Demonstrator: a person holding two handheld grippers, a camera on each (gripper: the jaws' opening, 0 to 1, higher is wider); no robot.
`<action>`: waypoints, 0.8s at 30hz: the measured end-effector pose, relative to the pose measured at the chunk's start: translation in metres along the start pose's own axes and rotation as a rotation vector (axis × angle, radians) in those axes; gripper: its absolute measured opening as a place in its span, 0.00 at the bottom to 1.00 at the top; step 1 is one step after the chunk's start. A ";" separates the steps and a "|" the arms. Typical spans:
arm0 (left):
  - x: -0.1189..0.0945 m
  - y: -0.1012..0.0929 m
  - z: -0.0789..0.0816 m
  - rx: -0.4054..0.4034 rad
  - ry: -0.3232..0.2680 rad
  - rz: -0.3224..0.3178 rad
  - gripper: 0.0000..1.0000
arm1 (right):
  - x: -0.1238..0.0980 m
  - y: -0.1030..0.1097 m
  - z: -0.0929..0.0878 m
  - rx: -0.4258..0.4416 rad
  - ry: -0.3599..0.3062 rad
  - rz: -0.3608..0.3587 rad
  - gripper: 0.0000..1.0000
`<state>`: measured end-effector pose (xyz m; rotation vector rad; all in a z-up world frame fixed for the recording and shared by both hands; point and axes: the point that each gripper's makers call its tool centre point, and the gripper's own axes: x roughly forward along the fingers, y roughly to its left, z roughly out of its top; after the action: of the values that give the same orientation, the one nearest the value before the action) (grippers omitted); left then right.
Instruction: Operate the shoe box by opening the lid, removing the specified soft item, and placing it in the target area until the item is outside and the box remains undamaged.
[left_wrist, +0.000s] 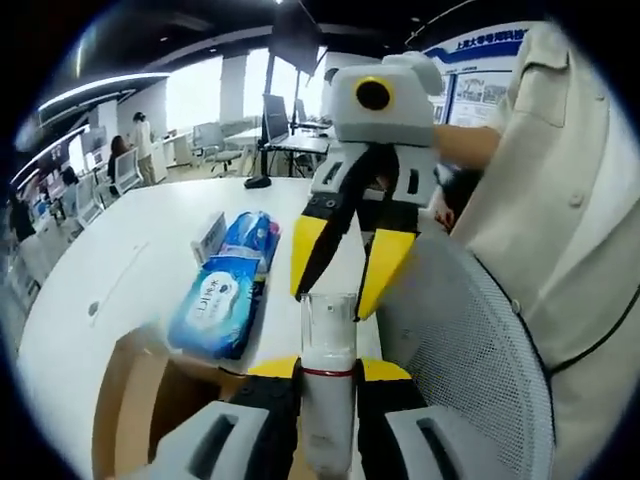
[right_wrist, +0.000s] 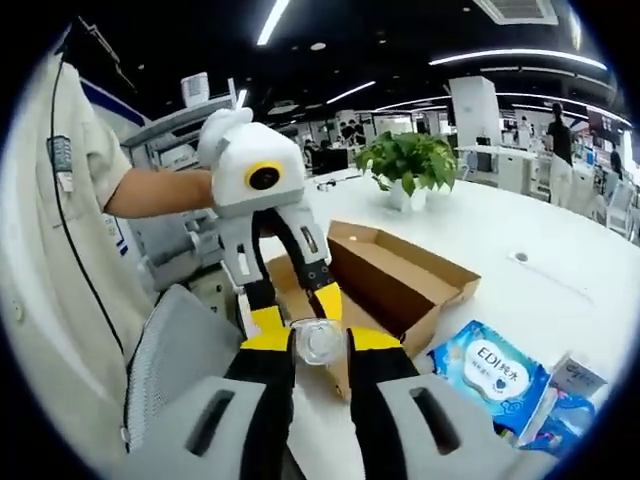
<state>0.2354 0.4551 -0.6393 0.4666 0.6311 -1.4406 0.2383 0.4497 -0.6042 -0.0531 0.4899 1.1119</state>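
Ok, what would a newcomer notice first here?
A white tube clamped in the left gripper, its clear cap between the open yellow tips of the right gripper. Behind them, an open cardboard box sits on the white table, with blue packs lying beside it.

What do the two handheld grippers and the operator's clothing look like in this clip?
Both the left gripper and the right gripper have a pale grey body, a yellow-ringed round lens on top, black linkage arms and yellow jaw tips. The person wears a beige short-sleeved button shirt with a thin black cable running down its front, and white gloves.
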 end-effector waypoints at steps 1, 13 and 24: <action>0.000 0.002 0.000 -0.003 -0.001 0.011 0.20 | 0.000 -0.002 -0.001 0.007 0.002 -0.009 0.17; -0.007 0.026 0.004 -0.077 -0.061 0.183 0.21 | 0.009 -0.017 0.019 0.182 -0.103 -0.104 0.24; -0.015 0.045 0.014 -0.158 -0.140 0.342 0.21 | 0.018 -0.037 0.033 0.251 -0.126 -0.213 0.22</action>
<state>0.2810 0.4615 -0.6225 0.3274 0.5191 -1.0795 0.2884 0.4576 -0.5895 0.1795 0.4948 0.8341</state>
